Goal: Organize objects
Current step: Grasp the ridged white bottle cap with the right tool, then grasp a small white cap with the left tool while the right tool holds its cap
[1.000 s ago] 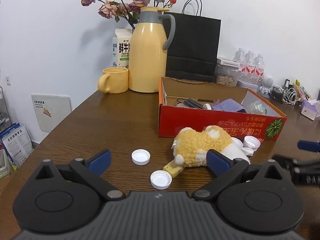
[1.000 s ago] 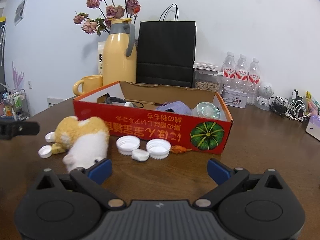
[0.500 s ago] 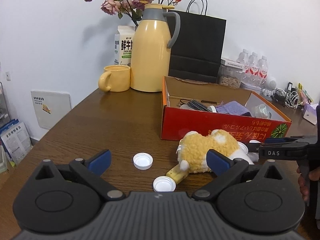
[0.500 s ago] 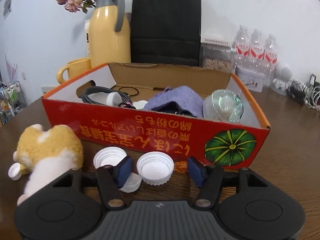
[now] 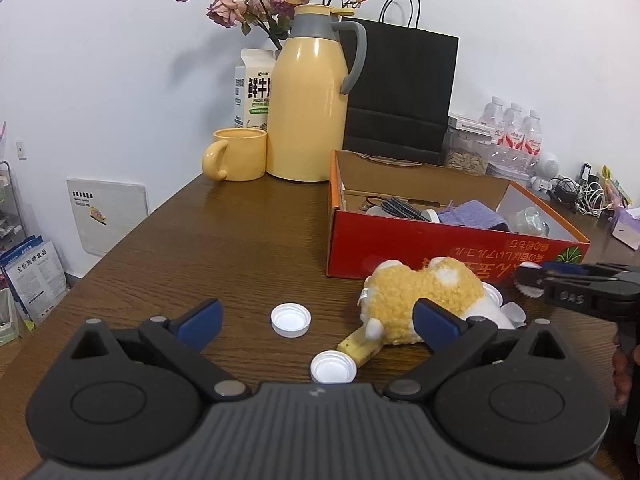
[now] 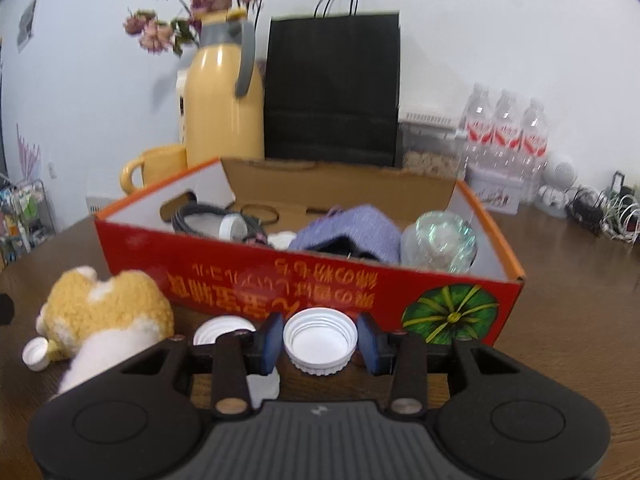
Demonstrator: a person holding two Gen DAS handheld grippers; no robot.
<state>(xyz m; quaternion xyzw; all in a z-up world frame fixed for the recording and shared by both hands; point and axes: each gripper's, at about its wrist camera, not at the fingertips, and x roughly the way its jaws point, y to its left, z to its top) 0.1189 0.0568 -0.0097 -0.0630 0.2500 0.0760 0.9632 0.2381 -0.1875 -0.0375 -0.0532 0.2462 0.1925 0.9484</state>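
R gripper (image 6: pixel 320 342) has just been closing, now pinching a white cap (image 6: pixel 320 339) right by the red box (image 6: pixel 256 280). L gripper (image 5: pixel 316 318) wide open; plush toy (image 5: pixel 430 300) by its right finger.

Left gripper (image 5: pixel 316 318) jaws wide apart; right gripper (image 6: pixel 320 338) jaws just closing.

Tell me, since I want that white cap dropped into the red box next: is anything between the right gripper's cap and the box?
Only the box's own front wall. The right gripper, whose jaws have just been closing, has the white cap between its pads, right before the red box. Nothing else lies between; the cap would have to go up over that wall.
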